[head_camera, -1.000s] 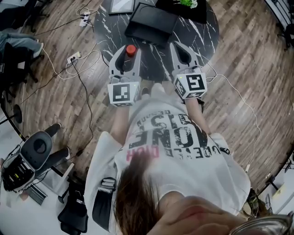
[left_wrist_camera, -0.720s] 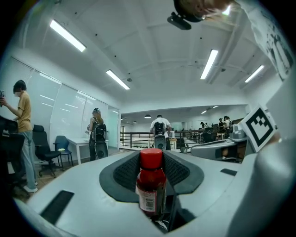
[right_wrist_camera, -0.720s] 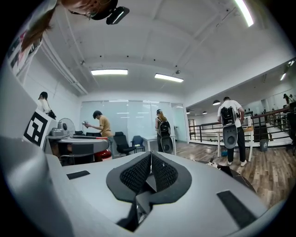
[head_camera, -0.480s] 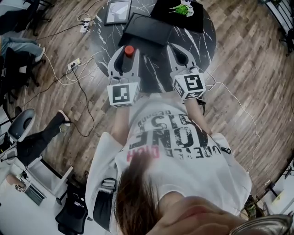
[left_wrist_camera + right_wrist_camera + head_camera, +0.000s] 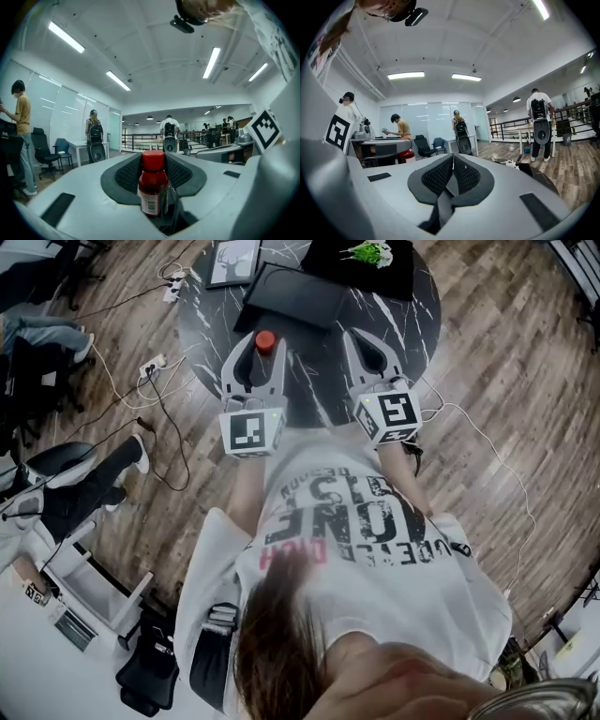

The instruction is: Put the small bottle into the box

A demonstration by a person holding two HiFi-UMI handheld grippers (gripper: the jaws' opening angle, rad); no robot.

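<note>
Left claw [image 5: 255,342] clamped on red-capped small bottle [image 5: 152,185]; right claw [image 5: 452,161] closed, empty.
Carrying step, seemingly: next, reach far to black box [image 5: 292,296], then release.

A round marble-patterned table [image 5: 408,324] stands on a wooden floor [image 5: 506,362]. A black shirt [image 5: 361,263] (green print on it) lies near a framed picture [image 5: 232,261]. Cables [image 5: 122,381] trail across the floor.

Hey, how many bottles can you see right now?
1. The bottle is clamped upright in the left gripper, over the table's near edge. More could be hidden elsewhere.
</note>
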